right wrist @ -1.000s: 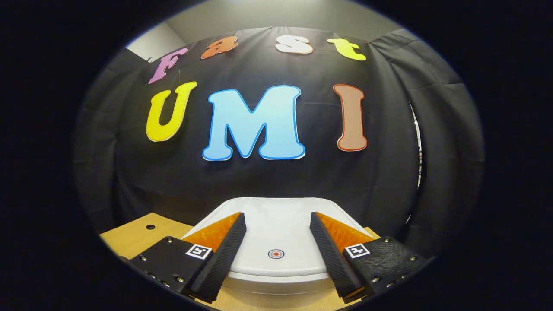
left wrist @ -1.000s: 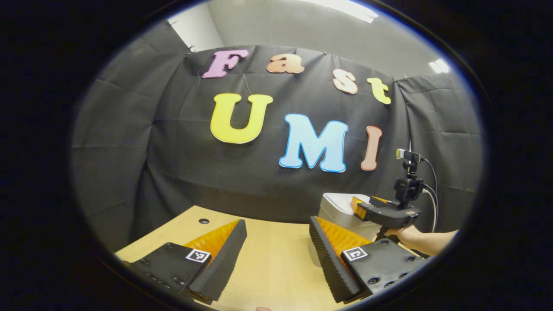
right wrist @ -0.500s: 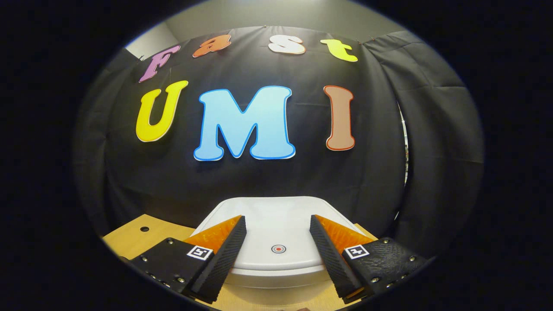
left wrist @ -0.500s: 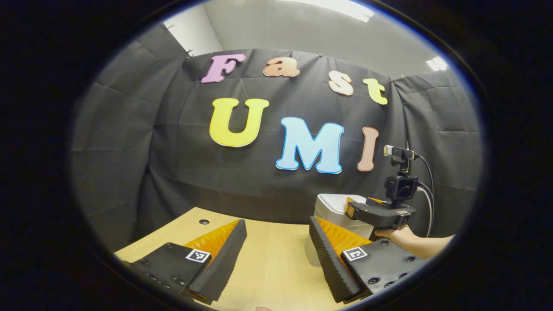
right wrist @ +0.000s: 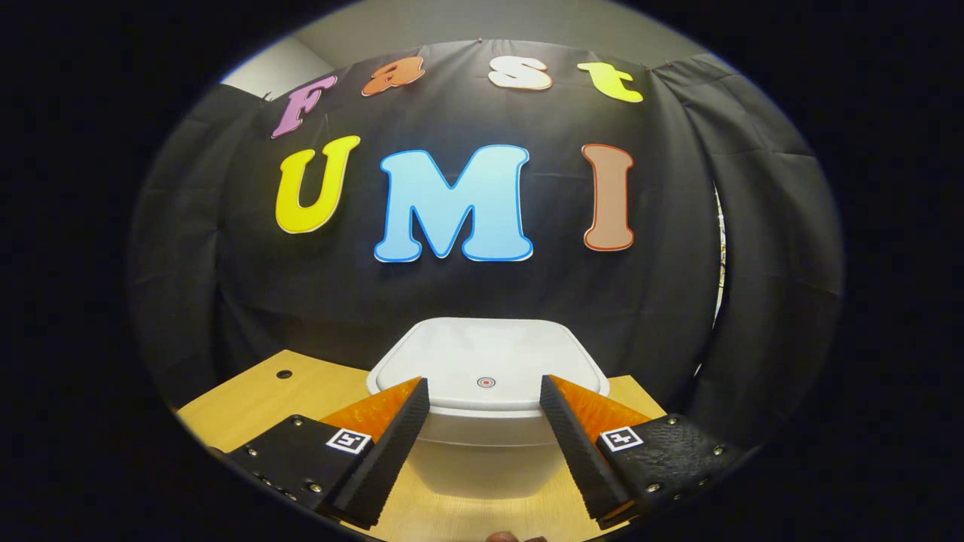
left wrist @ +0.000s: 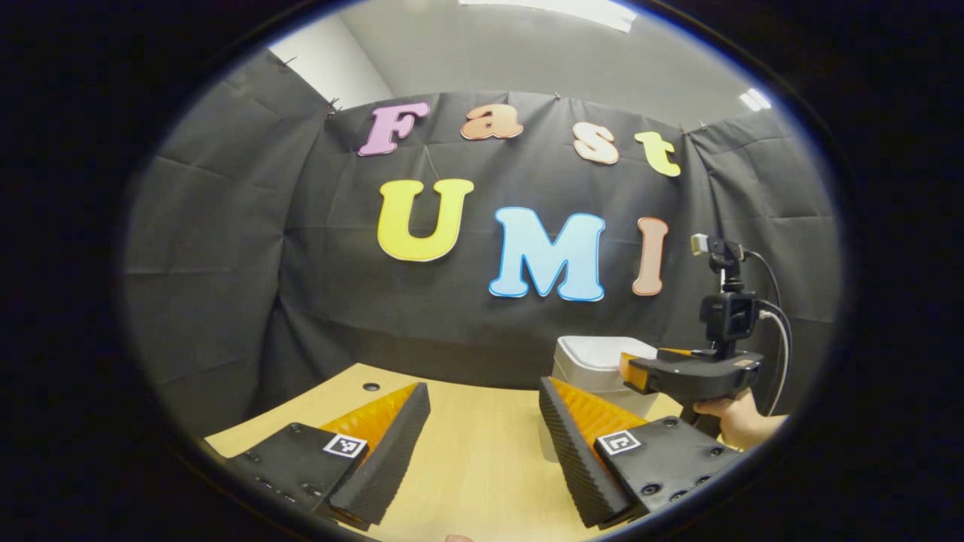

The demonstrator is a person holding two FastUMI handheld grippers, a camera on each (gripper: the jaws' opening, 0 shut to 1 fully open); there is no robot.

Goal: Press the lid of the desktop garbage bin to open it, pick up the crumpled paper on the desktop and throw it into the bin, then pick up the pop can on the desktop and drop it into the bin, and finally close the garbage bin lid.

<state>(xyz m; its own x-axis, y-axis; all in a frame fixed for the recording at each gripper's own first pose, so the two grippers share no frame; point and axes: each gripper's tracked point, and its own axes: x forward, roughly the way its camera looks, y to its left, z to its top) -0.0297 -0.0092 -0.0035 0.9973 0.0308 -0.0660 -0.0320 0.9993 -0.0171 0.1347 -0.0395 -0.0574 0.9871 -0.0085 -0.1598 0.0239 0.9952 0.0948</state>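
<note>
- Bin (right wrist: 486,391) on the desk (right wrist: 248,399), against the booth wall, right in front of our right gripper (right wrist: 484,436); lid (right wrist: 482,361) lies flat and shut
- Right gripper: jaws spread wide, nothing between them, hanging short of the bin and apart from it, aimed at the front wall just under the lid edge
- Red dot (right wrist: 486,382) on the lid sits between the two fingers in the right gripper view; we read it as the press spot
- Left gripper (left wrist: 484,436): jaws also spread, nothing held, over bare desk off to the bin's left
- From the left gripper view we see the bin (left wrist: 595,361) to the right, with the right gripper (left wrist: 640,370) and the hand (left wrist: 742,421) holding it level with the lid
- Paper and can: we can't place either one from these two views
- Progress call: can't tell; shut lid and free grippers fit either the very start or the very end
- If start: all four steps are left, press, paper, can, close
- If end: nothing left but backing off
</note>
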